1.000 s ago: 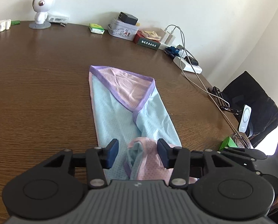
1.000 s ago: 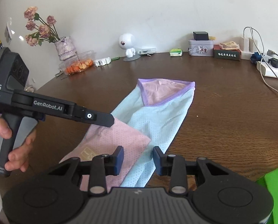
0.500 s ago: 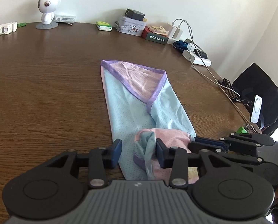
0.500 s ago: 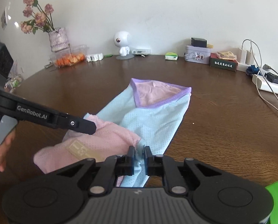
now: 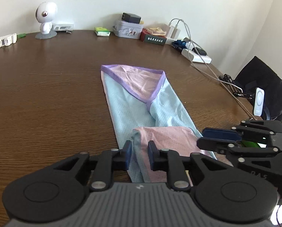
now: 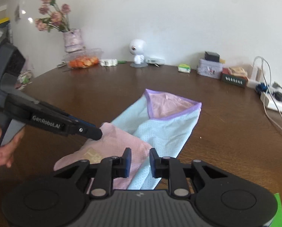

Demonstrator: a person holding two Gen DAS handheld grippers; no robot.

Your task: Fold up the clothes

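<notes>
We hold the left gripper (image 5: 139,152) and right gripper (image 6: 140,159) at the garment's (image 5: 141,102) near hem on the table (image 5: 46,94); fingers parted, cloth between, they should pinch both corners evenly.

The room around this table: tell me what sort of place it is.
Probably a home or small office room, not a lab. A brown wooden table against a plain wall holds a vase of flowers, a white toy robot figure and a power strip with chargers.
</notes>
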